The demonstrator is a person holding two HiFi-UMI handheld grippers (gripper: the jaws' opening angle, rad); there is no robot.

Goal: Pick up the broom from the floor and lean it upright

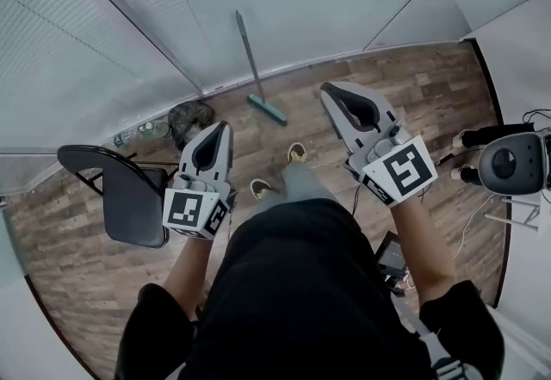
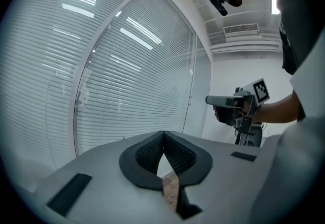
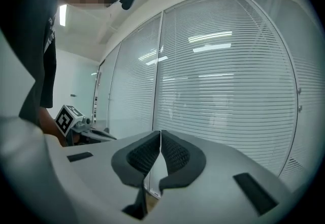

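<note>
Already, in the head view, the broom (image 1: 255,68) leans upright against the blinds (image 1: 146,16). Its green head is on the wood floor (image 1: 422,94) and its handle runs up the slats. The left gripper (image 1: 221,127) and the right gripper (image 1: 332,92) hover on either side of the broom, nearer the person and well apart from it. A black chair (image 1: 129,197) sits further left of the broom, beyond the left gripper.

In the left gripper view, the jaws meet tip to tip with nothing between them. Only blinds lie ahead, and the broom is out of sight.

In the right gripper view, the jaws are likewise pressed together and empty, and again no broom shows.

The leaning step looks finished. What is left seems to be little more than keeping both grippers clear of the handle so it doesn't slide.
</note>
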